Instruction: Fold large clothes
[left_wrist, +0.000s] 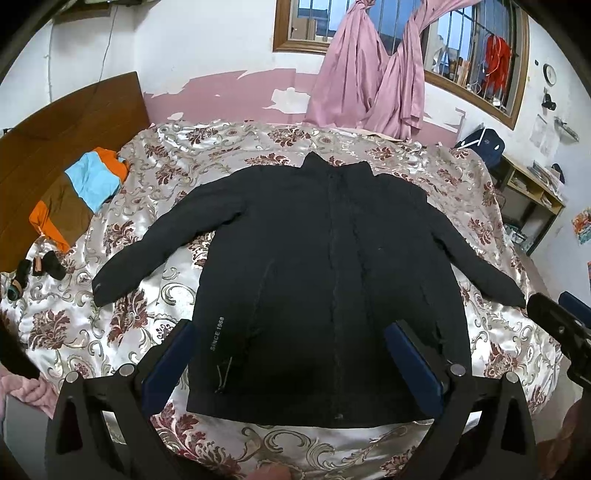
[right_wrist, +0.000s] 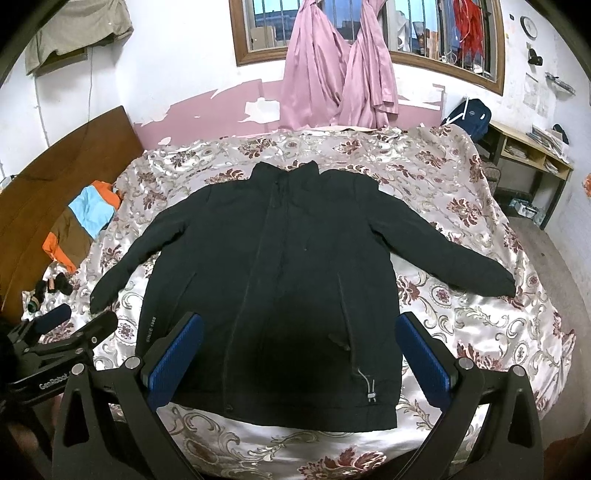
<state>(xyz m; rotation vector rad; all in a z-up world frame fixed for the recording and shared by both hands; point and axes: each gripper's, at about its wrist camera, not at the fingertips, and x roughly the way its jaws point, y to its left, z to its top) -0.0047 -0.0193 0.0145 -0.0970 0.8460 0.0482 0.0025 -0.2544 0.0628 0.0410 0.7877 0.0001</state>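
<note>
A black zip-up jacket lies flat, front up, on a floral satin bedspread, collar at the far side, both sleeves spread outward. It also shows in the right wrist view. My left gripper is open and empty, held above the jacket's hem, blue pads wide apart. My right gripper is open and empty above the hem too. The right gripper shows at the right edge of the left wrist view; the left gripper shows at the left edge of the right wrist view.
An orange, blue and brown garment lies at the bed's left by the wooden headboard. Small dark items lie near it. Pink curtains hang beyond the bed. A desk with a backpack stands at the right.
</note>
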